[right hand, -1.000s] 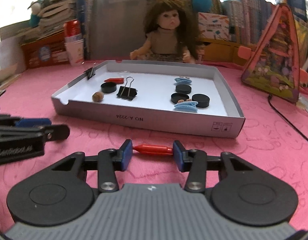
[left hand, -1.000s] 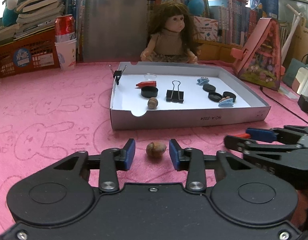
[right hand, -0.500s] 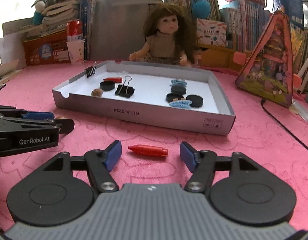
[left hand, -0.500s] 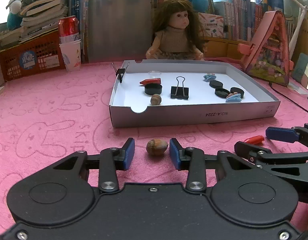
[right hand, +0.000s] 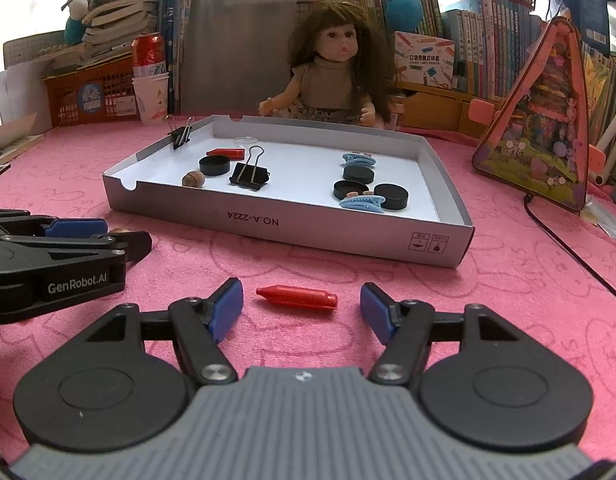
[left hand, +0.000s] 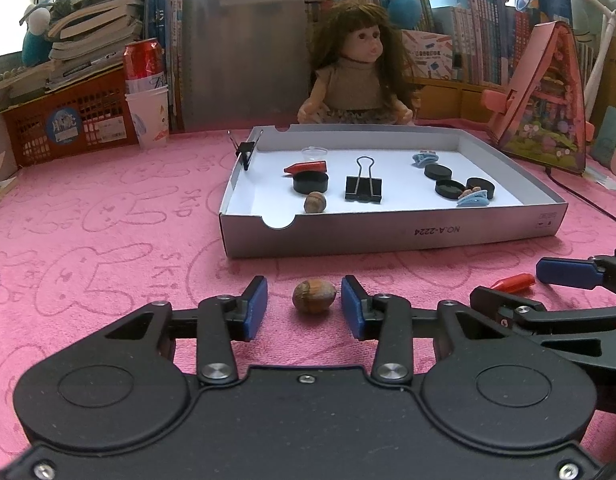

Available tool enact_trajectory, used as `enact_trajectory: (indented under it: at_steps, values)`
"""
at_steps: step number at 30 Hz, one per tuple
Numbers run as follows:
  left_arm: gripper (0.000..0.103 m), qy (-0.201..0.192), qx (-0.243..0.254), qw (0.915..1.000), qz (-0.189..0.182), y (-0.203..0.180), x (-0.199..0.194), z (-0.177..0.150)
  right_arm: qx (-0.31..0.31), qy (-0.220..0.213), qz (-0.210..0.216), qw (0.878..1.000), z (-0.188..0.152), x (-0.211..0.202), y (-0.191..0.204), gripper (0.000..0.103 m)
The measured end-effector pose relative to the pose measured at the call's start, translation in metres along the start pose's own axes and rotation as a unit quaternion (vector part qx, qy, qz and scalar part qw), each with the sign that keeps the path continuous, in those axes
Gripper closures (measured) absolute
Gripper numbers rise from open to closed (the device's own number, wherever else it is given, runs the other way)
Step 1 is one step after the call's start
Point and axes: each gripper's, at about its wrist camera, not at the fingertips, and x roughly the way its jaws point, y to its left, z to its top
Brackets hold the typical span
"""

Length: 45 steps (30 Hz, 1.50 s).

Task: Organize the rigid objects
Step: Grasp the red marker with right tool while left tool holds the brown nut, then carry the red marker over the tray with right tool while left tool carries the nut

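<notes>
Pink cloth [right hand: 507, 280] bears red crayon [right hand: 296, 298] untouched between parted jaws.

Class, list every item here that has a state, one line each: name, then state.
Left tongs: open, nut between the pads, untouched.
Nut: lying on the cloth.
Right tongs: open wide, just released.
Red cap: lying free on the cloth.
Tray: uncovered.
Large binder clip: shut, handles up.
</notes>
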Motion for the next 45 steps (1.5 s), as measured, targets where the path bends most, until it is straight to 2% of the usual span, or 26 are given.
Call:
enact_trajectory:
  at_steps: [7, 8, 9, 10, 11, 16, 24, 45]
  values:
    - [0.066, 0.000, 0.000, 1.0000, 0.000, 0.000, 0.000, 0.000, 0.002, 0.000, 0.001, 1.000, 0.000, 0.000, 0.000, 0.029]
    - [0.068, 0.000, -0.001, 1.0000, -0.001, 0.000, 0.000, 0.000, 0.002, -0.001, 0.003, 1.000, 0.000, 0.000, 0.000, 0.035]
    - [0.075, 0.001, -0.001, 1.0000, -0.002, 0.000, -0.001, 0.000, 0.003, -0.002, 0.005, 1.000, 0.000, -0.001, -0.001, 0.046]
    - [0.082, 0.001, -0.002, 1.0000, 0.000, -0.001, -0.002, 0.000, 0.004, -0.003, 0.007, 1.000, 0.000, -0.002, -0.001, 0.050]
    - [0.082, 0.003, -0.006, 1.0000, 0.001, -0.001, -0.003, 0.001, 0.006, -0.002, 0.011, 1.000, 0.000, -0.003, -0.001, 0.055]
    - [0.082, 0.014, -0.021, 0.9996, -0.010, 0.003, -0.007, 0.005, 0.015, 0.000, 0.024, 1.000, 0.000, -0.009, -0.001, 0.055]
    - [0.082, 0.017, -0.013, 0.9996, -0.016, -0.002, -0.014, 0.005, 0.033, -0.004, 0.020, 0.999, 0.004, -0.011, -0.009, 0.054]
    - [0.082, 0.016, -0.006, 0.9995, -0.027, -0.006, -0.021, 0.013, 0.036, -0.013, 0.016, 0.999, 0.012, -0.014, -0.010, 0.054]
